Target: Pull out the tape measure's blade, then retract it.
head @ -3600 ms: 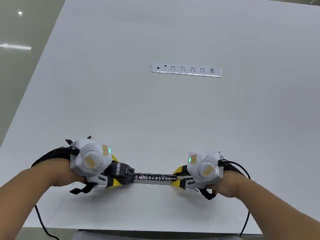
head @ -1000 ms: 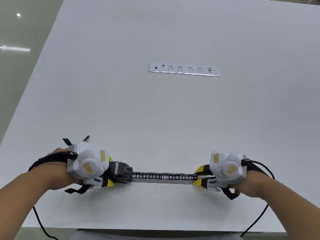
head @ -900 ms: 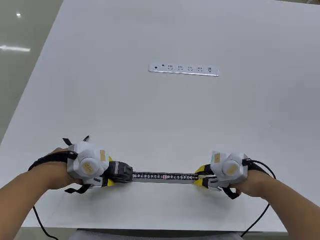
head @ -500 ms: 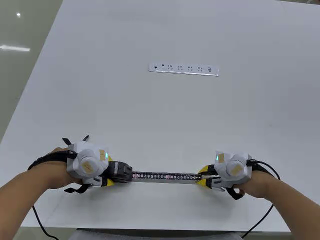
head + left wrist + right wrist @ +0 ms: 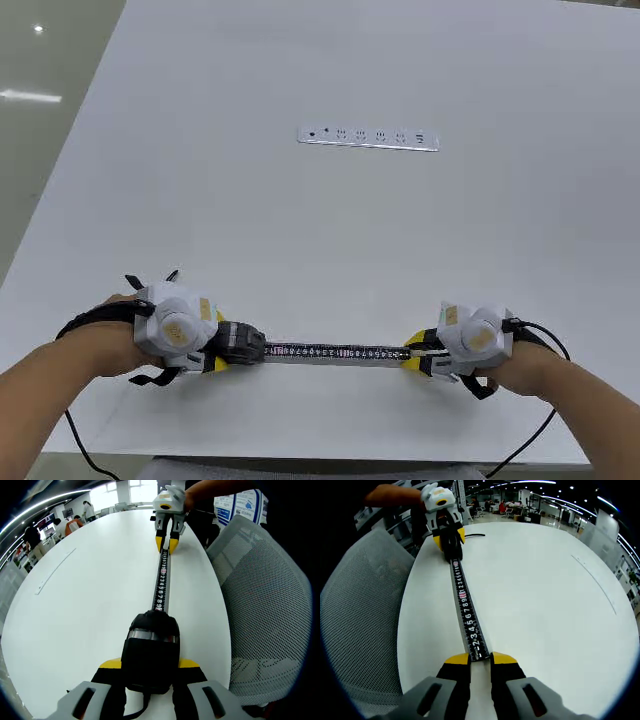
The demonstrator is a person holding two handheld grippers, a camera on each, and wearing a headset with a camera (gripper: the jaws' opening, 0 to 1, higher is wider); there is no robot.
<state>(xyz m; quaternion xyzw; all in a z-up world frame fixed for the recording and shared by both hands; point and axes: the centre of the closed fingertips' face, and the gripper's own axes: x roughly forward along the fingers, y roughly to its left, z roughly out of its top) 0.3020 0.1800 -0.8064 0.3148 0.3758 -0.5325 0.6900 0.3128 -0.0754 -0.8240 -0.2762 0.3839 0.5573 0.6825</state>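
Starting at the left gripper (image 5: 150,666): its 2 yellow-tipped jaws are being pressed in on the black tape measure case (image 5: 151,647), so the case is being pinched snugly between them. Over at the right gripper (image 5: 480,659), the 2 jaws are being squeezed almost together on the tip of the blade (image 5: 466,607), with the very end being nipped between the yellow pads.

Moving outward, everything is being done low over a white table (image 5: 300,230), near its front edge. A grey mesh chair (image 5: 265,605) is being caught in both gripper views, just off that edge and beside the line of the tape. A white power strip (image 5: 368,139) is lying flat further up the table, well apart from the blade and roughly parallel to it. A black cable (image 5: 537,328) is looping out behind the right hand (image 5: 508,368). Some people and desks are being picked up far back in the left gripper view, too small to make out.

As for the tape itself, the case is sitting at the left in the head view. The blade is being stretched from its mouth straight across to the right gripper, numbers up, flat along the table, with the 2 grippers being pointed at each other.
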